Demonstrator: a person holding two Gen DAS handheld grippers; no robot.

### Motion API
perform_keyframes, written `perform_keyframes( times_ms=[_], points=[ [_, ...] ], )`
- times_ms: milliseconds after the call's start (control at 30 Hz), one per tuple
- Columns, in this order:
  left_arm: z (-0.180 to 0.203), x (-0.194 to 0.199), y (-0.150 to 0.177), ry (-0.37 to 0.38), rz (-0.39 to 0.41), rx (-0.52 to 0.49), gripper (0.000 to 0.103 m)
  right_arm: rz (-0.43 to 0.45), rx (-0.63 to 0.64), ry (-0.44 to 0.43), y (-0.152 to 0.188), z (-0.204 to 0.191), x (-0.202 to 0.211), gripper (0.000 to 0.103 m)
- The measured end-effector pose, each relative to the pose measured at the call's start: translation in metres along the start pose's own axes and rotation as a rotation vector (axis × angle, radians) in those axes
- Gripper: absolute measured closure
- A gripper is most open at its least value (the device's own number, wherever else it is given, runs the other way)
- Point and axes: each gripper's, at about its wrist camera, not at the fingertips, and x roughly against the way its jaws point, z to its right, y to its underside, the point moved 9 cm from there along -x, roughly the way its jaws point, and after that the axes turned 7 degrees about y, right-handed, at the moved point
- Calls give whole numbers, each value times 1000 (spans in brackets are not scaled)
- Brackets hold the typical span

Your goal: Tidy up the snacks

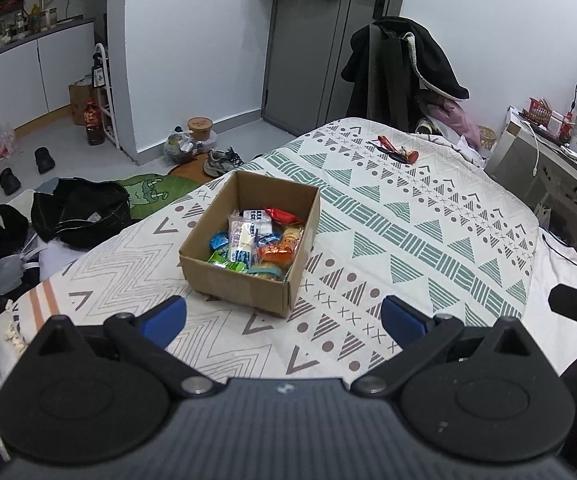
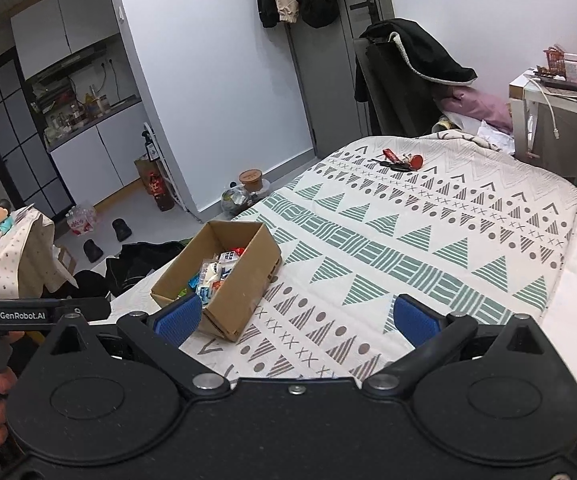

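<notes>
Apparently, both the left tongs [image 1: 283, 318] and right tongs [image 2: 296, 318] are hovering spread and empty short of the cardboard box [image 1: 248, 276] of snack packets [image 1: 254, 242] on the bed [image 1: 408, 240], so any reach should be descending straight in, clearing its near wall.

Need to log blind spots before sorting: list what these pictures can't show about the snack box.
- Left wrist view: cardboard box near wall hides the lowest snacks.
- Right wrist view: blue pad covers the box's near corner; snack labels too small.
- Both: snack count unclear, packets overlap.
</notes>
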Motion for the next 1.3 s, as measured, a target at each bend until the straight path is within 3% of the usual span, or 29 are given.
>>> perform_keyframes(
  times_ms=[1300],
  points=[
    [0,15,3,17,15,2,0,-19,43,9,9,-12,9,0]
  ],
)
